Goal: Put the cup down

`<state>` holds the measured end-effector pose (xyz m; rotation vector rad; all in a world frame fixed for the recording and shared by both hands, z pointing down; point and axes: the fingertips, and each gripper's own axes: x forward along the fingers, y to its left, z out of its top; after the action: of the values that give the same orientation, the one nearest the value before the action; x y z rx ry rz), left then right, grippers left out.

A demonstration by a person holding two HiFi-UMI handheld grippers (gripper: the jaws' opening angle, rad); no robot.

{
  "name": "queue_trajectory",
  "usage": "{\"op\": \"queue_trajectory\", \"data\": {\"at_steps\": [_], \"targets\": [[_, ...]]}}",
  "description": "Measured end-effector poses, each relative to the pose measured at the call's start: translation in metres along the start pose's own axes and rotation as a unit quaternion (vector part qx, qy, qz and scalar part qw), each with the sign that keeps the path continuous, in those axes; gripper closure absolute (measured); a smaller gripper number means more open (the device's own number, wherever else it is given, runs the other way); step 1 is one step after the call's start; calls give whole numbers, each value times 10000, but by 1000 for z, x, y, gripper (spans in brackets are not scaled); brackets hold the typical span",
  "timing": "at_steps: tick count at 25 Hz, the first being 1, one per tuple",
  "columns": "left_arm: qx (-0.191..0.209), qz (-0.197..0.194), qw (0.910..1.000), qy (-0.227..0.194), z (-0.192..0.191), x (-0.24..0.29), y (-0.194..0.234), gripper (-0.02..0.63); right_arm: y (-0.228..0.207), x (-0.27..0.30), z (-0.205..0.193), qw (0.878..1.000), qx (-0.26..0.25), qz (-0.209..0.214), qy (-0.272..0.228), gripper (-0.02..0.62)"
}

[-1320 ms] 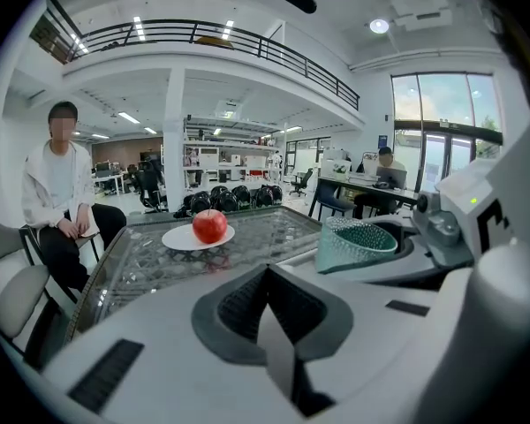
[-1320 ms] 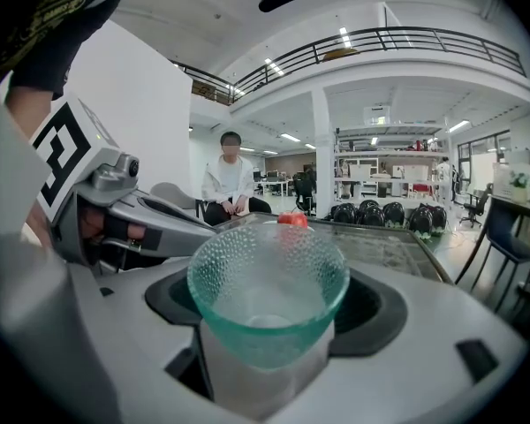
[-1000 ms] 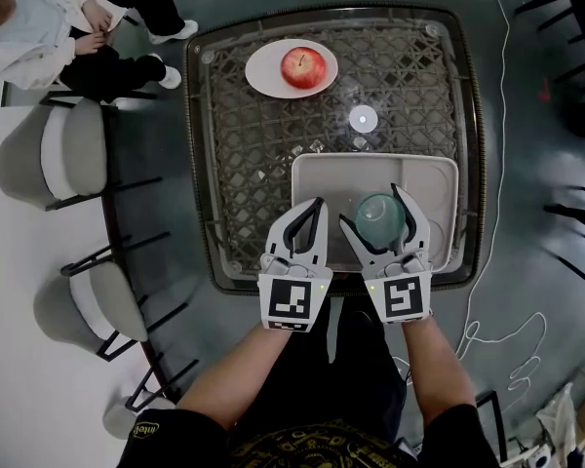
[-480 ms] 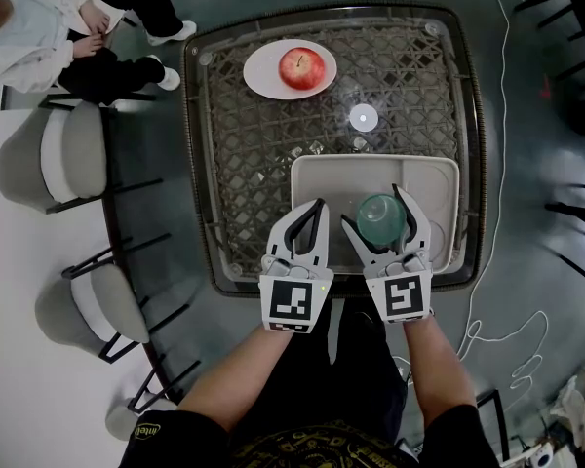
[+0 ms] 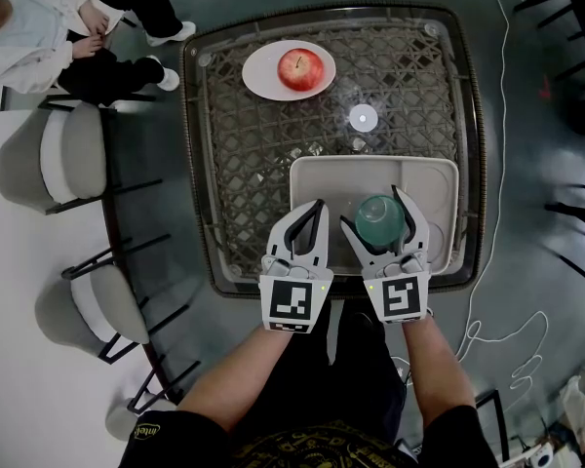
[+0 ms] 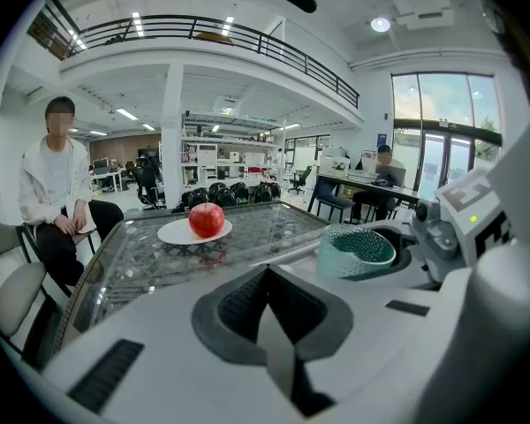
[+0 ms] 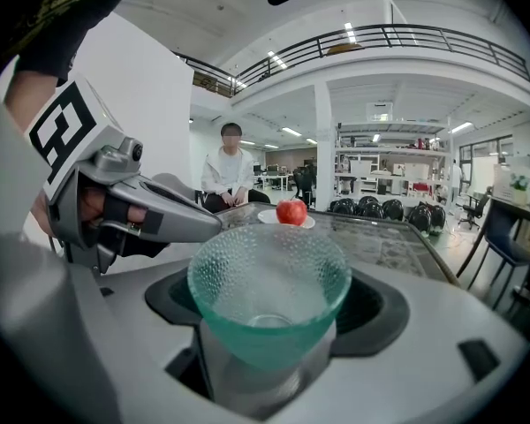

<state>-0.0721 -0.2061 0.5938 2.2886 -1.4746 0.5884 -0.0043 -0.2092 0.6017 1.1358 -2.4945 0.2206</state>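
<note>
Two handheld grippers hover at the near edge of a glass-topped wicker table (image 5: pixel 263 144), where a pale tray (image 5: pixel 322 178) lies. The right gripper (image 5: pixel 370 208) pinches a green dimpled glass cup (image 5: pixel 378 220), one jaw pressed against either side of it, upright with its mouth open to the ceiling. The cup sits over the tray's middle, toward the near side; whether its base touches the tray cannot be told from any view. The left gripper (image 5: pixel 317 206) hangs just beside it at the tray's left edge, jaws pressed together with nothing between them, clear of the cup.

At the far side of the table, well apart from the tray, a red apple (image 5: pixel 302 66) rests on a white plate (image 5: pixel 263 76). Between plate and tray, a small round pale object (image 5: pixel 363 118) sits on the glass. A person in a white top (image 5: pixel 39 27) is seated off the table's far left corner, and two grey chairs (image 5: pixel 68 154) stand along the left side. A white cable (image 5: pixel 497 330) trails across the dark floor at right.
</note>
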Motion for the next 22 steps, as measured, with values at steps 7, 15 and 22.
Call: {"op": "queue_trajectory", "data": {"at_steps": [7, 15, 22], "targets": [[-14, 3, 10000, -3, 0, 0, 0, 606, 0, 2, -2, 10000, 22, 16, 66, 204], [-14, 6, 10000, -8, 1, 1, 0, 606, 0, 3, -2, 9999, 108, 83, 40, 202], [-5, 6, 10000, -33, 3, 0, -1, 606, 2, 1, 0, 9997, 195, 135, -10, 187]]}}
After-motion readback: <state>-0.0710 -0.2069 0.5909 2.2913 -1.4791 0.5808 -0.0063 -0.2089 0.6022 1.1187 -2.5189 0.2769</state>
